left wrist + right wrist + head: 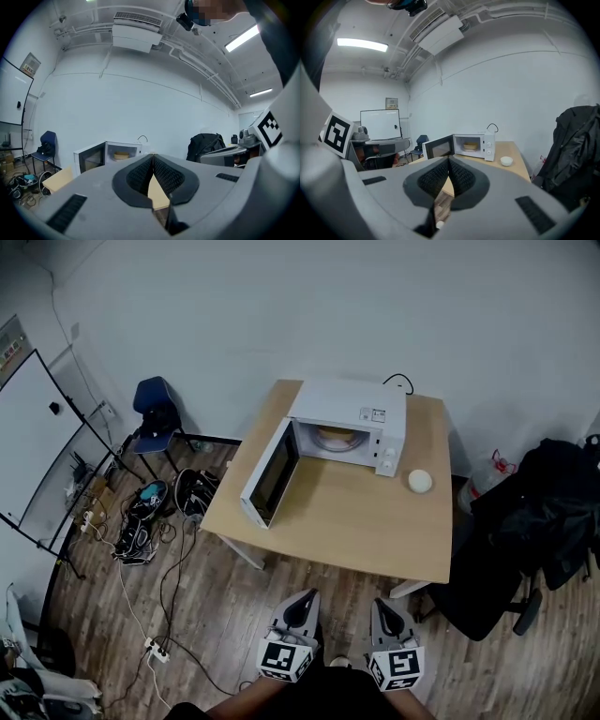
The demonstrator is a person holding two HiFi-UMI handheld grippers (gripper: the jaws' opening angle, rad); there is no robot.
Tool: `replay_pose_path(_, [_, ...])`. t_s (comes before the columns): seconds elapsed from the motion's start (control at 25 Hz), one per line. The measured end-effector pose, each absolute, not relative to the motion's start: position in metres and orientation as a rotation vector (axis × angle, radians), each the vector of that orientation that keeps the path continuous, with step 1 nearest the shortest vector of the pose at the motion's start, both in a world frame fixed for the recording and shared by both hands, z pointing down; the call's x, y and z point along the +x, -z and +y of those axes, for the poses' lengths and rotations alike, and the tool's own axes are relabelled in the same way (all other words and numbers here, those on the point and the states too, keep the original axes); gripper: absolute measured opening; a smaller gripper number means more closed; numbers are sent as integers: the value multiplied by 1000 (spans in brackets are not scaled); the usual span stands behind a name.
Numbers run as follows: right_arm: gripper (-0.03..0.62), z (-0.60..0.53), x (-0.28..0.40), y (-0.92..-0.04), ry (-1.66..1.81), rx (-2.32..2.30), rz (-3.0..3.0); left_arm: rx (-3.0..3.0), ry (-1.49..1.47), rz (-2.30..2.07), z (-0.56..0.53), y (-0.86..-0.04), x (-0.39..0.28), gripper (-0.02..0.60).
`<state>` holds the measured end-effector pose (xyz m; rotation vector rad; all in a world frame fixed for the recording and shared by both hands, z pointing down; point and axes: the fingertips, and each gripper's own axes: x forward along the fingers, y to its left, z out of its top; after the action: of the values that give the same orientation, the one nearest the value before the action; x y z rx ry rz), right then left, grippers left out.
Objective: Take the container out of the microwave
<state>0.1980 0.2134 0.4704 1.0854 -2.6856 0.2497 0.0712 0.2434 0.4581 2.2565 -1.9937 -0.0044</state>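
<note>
The container (337,437) sits inside the microwave (352,407), far from both grippers. The left gripper (302,601) has its jaws pressed together with nothing between them, and the right gripper (384,607) is closed the same way and also empty. Both are held side by side low in the head view, over the wood floor (281,606), short of the table (375,531) and pointing toward it. The microwave stands at the table's far edge with its door (270,474) swung wide open to the left, so the yellowish container shows in the cavity. A small white bowl (419,481) rests on the table just right of the microwave. Left of the table, cables (150,521) lie on the floor near a blue chair (155,413) and a whiteboard (33,446). A black chair (534,512) with dark clothing on it stands to the right.
</note>
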Motion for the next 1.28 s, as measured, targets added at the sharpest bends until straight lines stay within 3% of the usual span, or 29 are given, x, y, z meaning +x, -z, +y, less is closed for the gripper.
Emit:
replay_pose_path(0.24, [57,166,177,-477,-245,1092,-2631,2253,19,-1972,189,-470,38,12])
replay_pose_path(0.8, [55,26,54,-472,-235,1094,-2554,2366,-57,-1736,44,-499,-49,12])
replay_pose_path(1.28, [57,-50,19,-476,-304,1256,-2491,2451,-142,-1680,-71,-511,-100,14])
